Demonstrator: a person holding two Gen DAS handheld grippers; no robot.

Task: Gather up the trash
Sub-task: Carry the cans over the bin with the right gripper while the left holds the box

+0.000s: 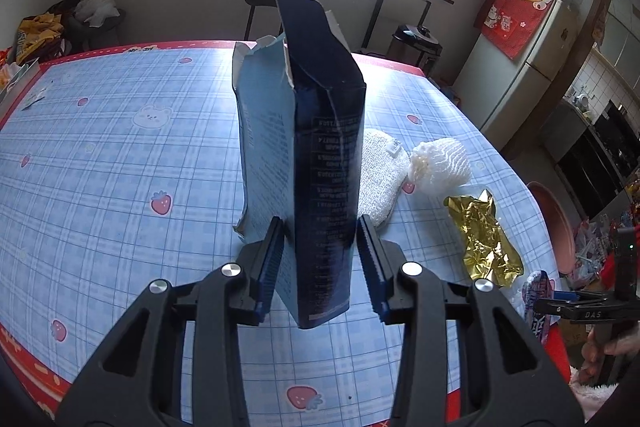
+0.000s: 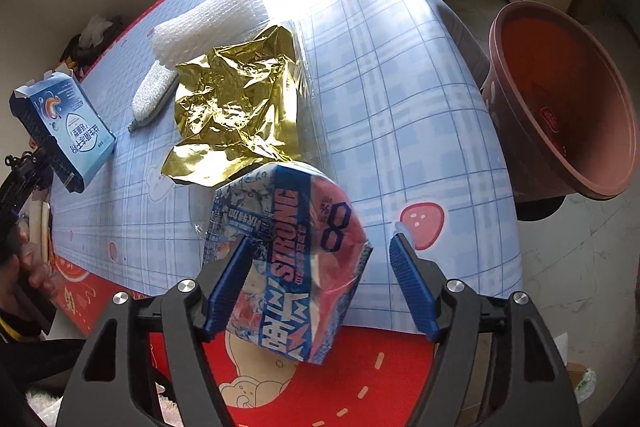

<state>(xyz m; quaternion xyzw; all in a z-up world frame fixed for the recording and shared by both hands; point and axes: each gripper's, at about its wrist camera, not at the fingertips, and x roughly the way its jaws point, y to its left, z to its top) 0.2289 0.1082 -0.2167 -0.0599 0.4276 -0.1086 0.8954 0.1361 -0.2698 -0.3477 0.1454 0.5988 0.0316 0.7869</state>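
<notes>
Trash lies scattered across my worktop [image 1: 120,147], which wears a blue checked cloth with strawberries and a red border. My left gripper [image 1: 318,247] has a torn blue carton [image 1: 320,131] between its fingers, raised off the cloth with its ripped flap on top; the blue pads sit right against the carton's sides, though I cannot tell how firmly they press. In the right wrist view that same carton [image 2: 68,131] hangs at the far left above the cloth. My right gripper [image 2: 320,279] stands wide, with a crushed drink can [image 2: 288,259] printed "STRONG" and "8" between the fingers: the left pad [image 2: 228,291] touches it, the right pad [image 2: 412,291] stands apart from it. The can lies at the near edge of the worktop. Just beyond it rests a crumpled gold foil wrapper [image 2: 236,111], then a white foam net [image 2: 208,23] and a pale scrubbing pad [image 2: 154,95]. A reddish-brown plastic bin [image 2: 568,95] stands off the worktop's right side.
</notes>
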